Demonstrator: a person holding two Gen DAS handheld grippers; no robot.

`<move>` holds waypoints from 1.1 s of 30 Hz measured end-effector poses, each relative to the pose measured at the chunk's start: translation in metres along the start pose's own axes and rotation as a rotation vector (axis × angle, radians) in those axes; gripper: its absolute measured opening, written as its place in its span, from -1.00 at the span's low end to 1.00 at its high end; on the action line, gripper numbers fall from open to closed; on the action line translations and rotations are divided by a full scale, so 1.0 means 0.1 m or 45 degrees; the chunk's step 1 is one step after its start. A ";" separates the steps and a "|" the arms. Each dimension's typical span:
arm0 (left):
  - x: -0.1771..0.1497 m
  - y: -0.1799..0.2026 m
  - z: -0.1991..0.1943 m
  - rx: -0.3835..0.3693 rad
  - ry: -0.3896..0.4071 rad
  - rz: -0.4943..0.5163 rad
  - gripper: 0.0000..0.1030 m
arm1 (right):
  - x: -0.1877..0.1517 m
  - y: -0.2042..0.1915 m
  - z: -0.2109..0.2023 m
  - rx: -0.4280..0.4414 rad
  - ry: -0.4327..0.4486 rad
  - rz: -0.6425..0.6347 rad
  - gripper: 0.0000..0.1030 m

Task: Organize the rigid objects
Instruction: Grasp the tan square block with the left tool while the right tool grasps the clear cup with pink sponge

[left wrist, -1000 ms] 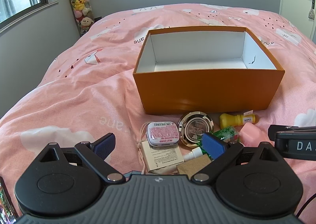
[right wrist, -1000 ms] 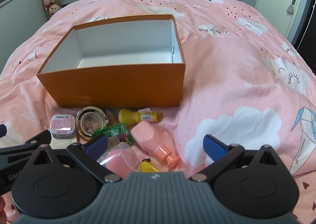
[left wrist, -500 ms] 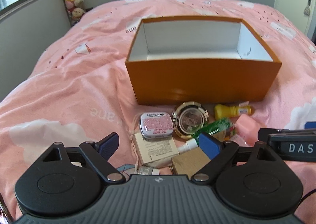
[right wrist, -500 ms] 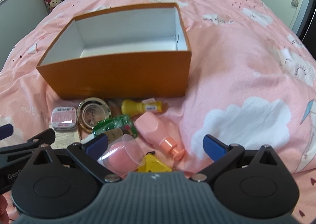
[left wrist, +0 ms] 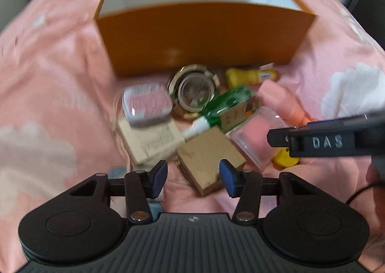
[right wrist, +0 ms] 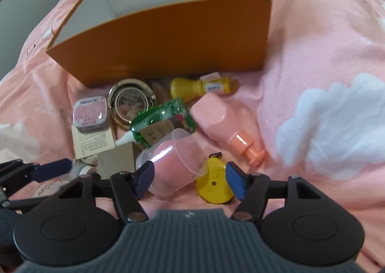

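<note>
An open orange box [left wrist: 199, 37] [right wrist: 168, 39] stands on the pink bedspread with a pile of small items in front of it. My left gripper [left wrist: 193, 178] hangs low over a brown cardboard box [left wrist: 209, 157]. Its jaws are closing with the near corner of that box between them, and no press shows. My right gripper [right wrist: 190, 181] is closing around a clear cup with a pink filling [right wrist: 175, 162] and a yellow tape measure [right wrist: 214, 184]. Its left pad [right wrist: 144, 180] is at the cup's side, while the right pad stands clear.
In the pile lie a pink tin [right wrist: 90, 111], a gold round compact [right wrist: 132, 102], a green bottle [right wrist: 161, 119], a yellow bottle [right wrist: 197, 86], a pink pump bottle [right wrist: 221, 121] and a cream packet [right wrist: 93, 140]. The two grippers work close side by side.
Both grippers have dropped toward the pile and tipped downward. Their jaws have narrowed from wide open, the left around the brown box, the right around the cup and tape measure.
</note>
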State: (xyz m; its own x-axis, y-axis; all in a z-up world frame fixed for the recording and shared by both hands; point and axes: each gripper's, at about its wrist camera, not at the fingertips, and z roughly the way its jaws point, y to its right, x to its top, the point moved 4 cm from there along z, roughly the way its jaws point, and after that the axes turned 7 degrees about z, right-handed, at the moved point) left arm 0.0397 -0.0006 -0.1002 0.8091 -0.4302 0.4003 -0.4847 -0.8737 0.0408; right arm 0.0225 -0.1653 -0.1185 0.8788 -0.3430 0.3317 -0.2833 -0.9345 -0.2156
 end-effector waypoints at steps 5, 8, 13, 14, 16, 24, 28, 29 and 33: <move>0.01 -0.04 0.11 -0.019 -0.052 -0.028 0.21 | 0.00 -0.06 0.13 -0.015 -0.040 -0.066 0.24; 0.02 -0.05 0.14 0.001 -0.085 -0.017 0.22 | 0.00 -0.11 0.19 -0.002 -0.066 -0.099 0.24; 0.02 -0.12 0.14 0.018 -0.123 -0.009 0.24 | 0.01 -0.21 0.24 -0.003 -0.064 -0.175 0.29; 0.01 -0.14 0.14 0.021 -0.129 -0.008 0.26 | 0.01 -0.22 0.26 -0.002 -0.070 -0.186 0.33; -0.01 -0.19 0.14 0.024 -0.146 -0.016 0.27 | 0.00 -0.24 0.29 0.003 -0.084 -0.205 0.34; -0.02 -0.33 0.15 0.019 -0.171 -0.111 0.28 | -0.05 -0.34 0.35 -0.006 -0.088 -0.311 0.37; 0.00 -0.34 0.15 -0.001 -0.161 -0.132 0.28 | -0.10 -0.36 0.37 0.003 -0.123 -0.352 0.37; 0.01 -0.33 0.15 -0.002 -0.158 -0.136 0.27 | -0.13 -0.36 0.37 -0.004 -0.125 -0.366 0.39; 0.03 -0.33 0.16 -0.001 -0.154 -0.160 0.28 | -0.14 -0.36 0.44 -0.006 -0.129 -0.371 0.43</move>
State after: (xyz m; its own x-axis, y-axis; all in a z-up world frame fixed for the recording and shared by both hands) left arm 0.0635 0.0231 -0.1150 0.8973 -0.3422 0.2788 -0.3778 -0.9221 0.0842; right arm 0.0373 -0.1227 -0.1561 0.9570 -0.0496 0.2858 -0.0155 -0.9926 -0.1205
